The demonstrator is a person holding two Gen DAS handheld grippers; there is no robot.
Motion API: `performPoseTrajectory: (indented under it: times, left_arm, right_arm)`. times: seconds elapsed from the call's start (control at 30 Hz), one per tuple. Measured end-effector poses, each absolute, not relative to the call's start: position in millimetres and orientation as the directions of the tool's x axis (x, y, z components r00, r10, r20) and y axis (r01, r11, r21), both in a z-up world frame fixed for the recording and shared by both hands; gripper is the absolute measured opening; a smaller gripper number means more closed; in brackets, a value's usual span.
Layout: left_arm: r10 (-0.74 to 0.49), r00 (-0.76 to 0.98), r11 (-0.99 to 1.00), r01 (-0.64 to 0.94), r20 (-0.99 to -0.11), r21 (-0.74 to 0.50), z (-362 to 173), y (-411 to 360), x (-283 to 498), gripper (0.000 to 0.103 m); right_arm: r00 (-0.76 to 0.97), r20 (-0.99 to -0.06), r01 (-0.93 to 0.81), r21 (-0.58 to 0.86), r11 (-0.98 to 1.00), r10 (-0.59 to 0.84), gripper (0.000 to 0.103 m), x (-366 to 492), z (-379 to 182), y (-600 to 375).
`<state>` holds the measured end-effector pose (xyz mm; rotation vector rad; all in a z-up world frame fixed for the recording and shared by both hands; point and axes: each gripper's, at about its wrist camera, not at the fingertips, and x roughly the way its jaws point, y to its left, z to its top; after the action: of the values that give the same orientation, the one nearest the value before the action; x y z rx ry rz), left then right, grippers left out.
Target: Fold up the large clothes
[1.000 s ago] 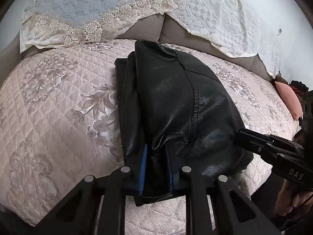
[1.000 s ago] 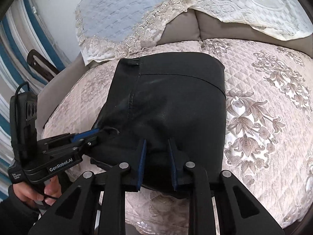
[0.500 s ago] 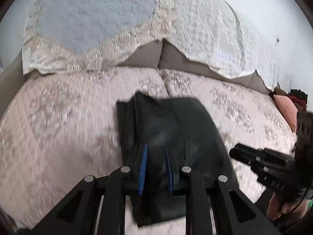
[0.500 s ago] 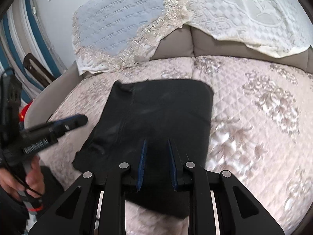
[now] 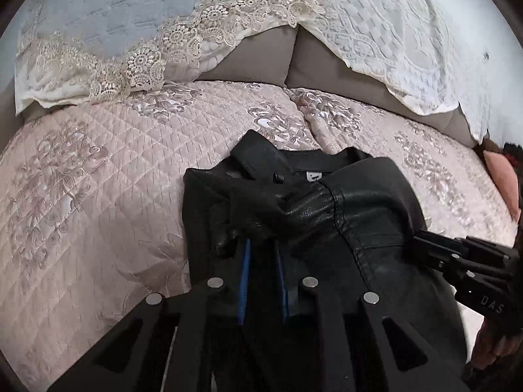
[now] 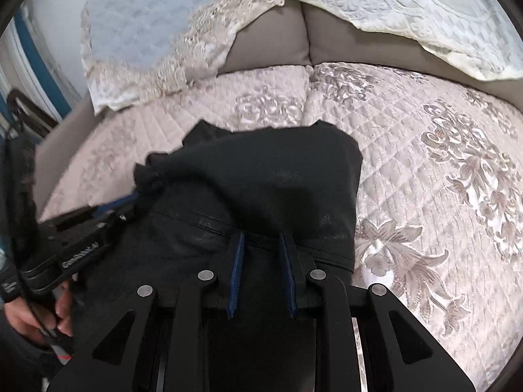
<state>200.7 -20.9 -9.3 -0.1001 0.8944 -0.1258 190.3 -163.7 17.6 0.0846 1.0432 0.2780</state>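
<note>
Both grippers now carry the jacket's [image 5: 366, 228] near edge toward the sofa's [image 5: 261, 62] backrest, so this fold is half made. Left gripper [image 5: 261, 254] and right gripper [image 6: 263, 245] each clench bunched leather. Only the left view shows the collar label [image 5: 313, 176].

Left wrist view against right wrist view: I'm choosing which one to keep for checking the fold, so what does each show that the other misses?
Only the left wrist view shows the collar with a small white label inside it, and a pink cushion at the far right.

Only the right wrist view shows blue-and-white stripes at the left edge and a bare hand on a handle.

Both show the black leather jacket on the quilted floral cover, the lace-edged pillows, and both hand-held grippers: left hand-held gripper, right hand-held gripper, each clamped on the jacket.
</note>
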Motion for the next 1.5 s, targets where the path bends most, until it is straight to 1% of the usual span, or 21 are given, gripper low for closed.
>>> performPoseTrajectory:
  times: [0.03, 0.1, 0.17, 0.23, 0.27, 0.37, 0.43, 0.53, 0.57, 0.6, 0.67, 0.7, 1.07, 1.5]
  left_arm:
    - [-0.156, 0.619, 0.987, 0.066, -0.770, -0.147, -11.6, -19.6, 202.0, 0.018]
    - [-0.169, 0.614, 0.984, 0.063, -0.771, -0.165, -11.8, -17.0, 204.8, 0.017]
    - [-0.161, 0.613, 0.986, 0.069, -0.773, -0.151, -6.6, -19.2, 203.8, 0.017]
    - [-0.144, 0.618, 0.989, 0.073, -0.773, -0.126, 5.1, -21.4, 199.5, 0.017]
    - [-0.141, 0.621, 0.990, 0.072, -0.771, -0.123, 11.9, -21.2, 193.8, 0.017]
    - [-0.196, 0.644, 0.980, 0.106, -0.740, -0.167, 34.7, -18.4, 159.0, 0.017]
    - [-0.213, 0.658, 0.977, 0.132, -0.722, -0.168, 43.4, -20.1, 133.6, 0.017]
    - [-0.237, 0.640, 0.971, 0.157, -0.731, -0.178, 36.8, -23.9, 105.5, 0.017]
    - [-0.228, 0.628, 0.974, 0.157, -0.744, -0.166, 29.6, -25.2, 101.7, 0.017]
    - [-0.212, 0.612, 0.977, 0.153, -0.762, -0.148, 18.5, -26.5, 100.5, 0.020]
    - [-0.216, 0.581, 0.976, 0.123, -0.784, -0.178, 0.7, -21.8, 104.6, 0.020]
    - [-0.225, 0.582, 0.974, 0.118, -0.782, -0.192, -0.8, -19.9, 107.2, 0.020]
    - [-0.209, 0.582, 0.977, 0.090, -0.786, -0.193, 13.3, -19.1, 103.1, 0.021]
    - [-0.203, 0.616, 0.978, 0.098, -0.761, -0.182, 36.9, -23.4, 88.8, 0.021]
  right_arm:
    - [0.476, -0.842, -0.197, 0.182, 0.963, 0.256, 0.023, 189.6, 16.5, -161.6]
    - [0.468, -0.842, -0.198, 0.198, 0.960, 0.270, 0.023, 191.8, 16.4, -165.6]
    - [0.462, -0.841, -0.184, 0.221, 0.958, 0.282, 0.023, 192.3, 21.3, -171.0]
    - [0.479, -0.842, -0.174, 0.187, 0.967, 0.249, 0.023, 182.6, 33.3, -171.1]
    - [0.491, -0.839, -0.178, 0.169, 0.969, 0.237, 0.023, 175.2, 39.2, -169.4]
    - [0.507, -0.831, -0.194, 0.147, 0.970, 0.228, 0.023, 144.4, 55.0, -165.2]
    - [0.507, -0.833, -0.190, 0.143, 0.971, 0.222, 0.023, 123.0, 59.4, -163.2]
    - [0.485, -0.843, -0.171, 0.169, 0.970, 0.233, 0.023, 100.7, 51.5, -162.5]
    - [0.480, -0.847, -0.171, 0.167, 0.971, 0.230, 0.023, 97.5, 45.6, -161.3]
    - [0.480, -0.847, -0.173, 0.165, 0.971, 0.229, 0.023, 96.3, 40.3, -160.7]
    - [0.462, -0.855, -0.163, 0.179, 0.970, 0.236, 0.023, 100.0, 32.8, -160.3]
    - [0.461, -0.856, -0.160, 0.176, 0.971, 0.232, 0.023, 101.1, 33.3, -159.8]
    - [0.506, -0.846, -0.174, 0.089, 0.981, 0.167, 0.023, 85.0, 60.1, -154.6]
    - [0.572, -0.811, -0.188, 0.016, 0.982, 0.123, 0.024, 75.0, 90.8, -149.0]
